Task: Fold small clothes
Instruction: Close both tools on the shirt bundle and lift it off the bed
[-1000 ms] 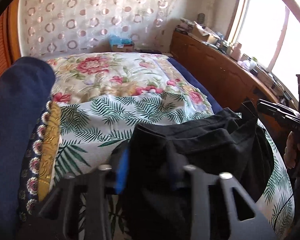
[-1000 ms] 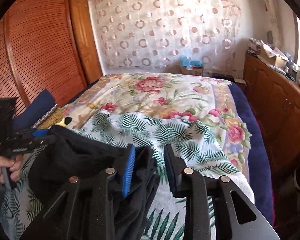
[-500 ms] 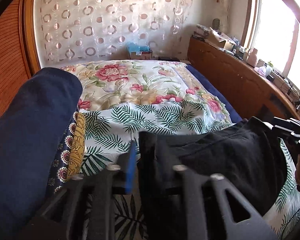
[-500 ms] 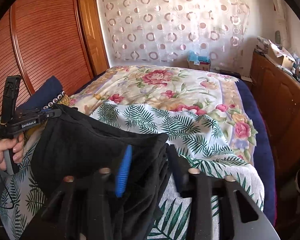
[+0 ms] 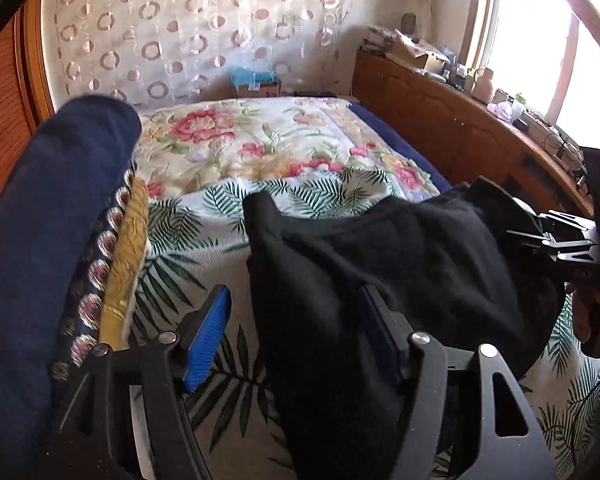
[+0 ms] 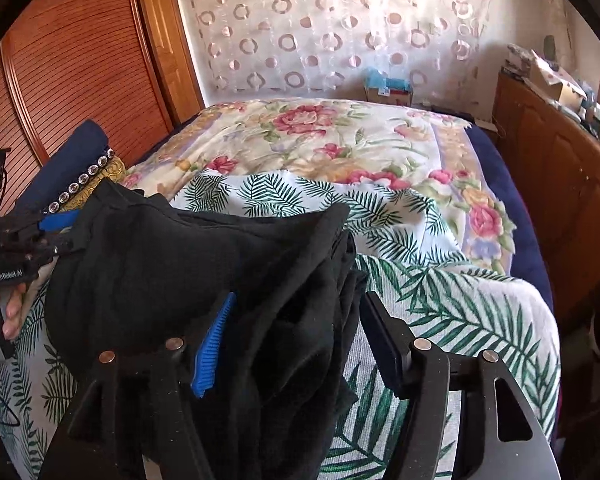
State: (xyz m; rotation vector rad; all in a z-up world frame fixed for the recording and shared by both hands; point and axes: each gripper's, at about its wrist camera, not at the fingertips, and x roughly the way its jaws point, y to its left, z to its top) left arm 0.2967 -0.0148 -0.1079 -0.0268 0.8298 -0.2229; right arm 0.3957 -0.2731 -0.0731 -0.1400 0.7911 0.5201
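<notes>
A black garment (image 5: 400,248) lies bunched on the palm-leaf sheet (image 5: 204,256), stretched between both grippers. My left gripper (image 5: 292,334) has its jaws opening: the garment's left end hangs between them, clear of the left blue pad (image 5: 208,336) and draped over the right one. My right gripper (image 6: 298,344) is opening too, the garment's (image 6: 180,252) right end sagging against its left blue pad (image 6: 214,340) and apart from the right pad. Each view shows the other gripper at the cloth's far corner: left gripper (image 6: 40,236), right gripper (image 5: 556,240), both hand-held.
A stack of folded clothes, navy on top (image 5: 52,220), sits at the sheet's left. The floral bedspread (image 5: 240,144) stretches beyond to the curtained wall. A wooden cabinet (image 5: 460,136) runs along the right, slatted wardrobe doors (image 6: 80,80) along the left.
Both grippers' jaws have spread from a pinch on the black garment to wide apart. The cloth has slackened and sagged between the pads.
</notes>
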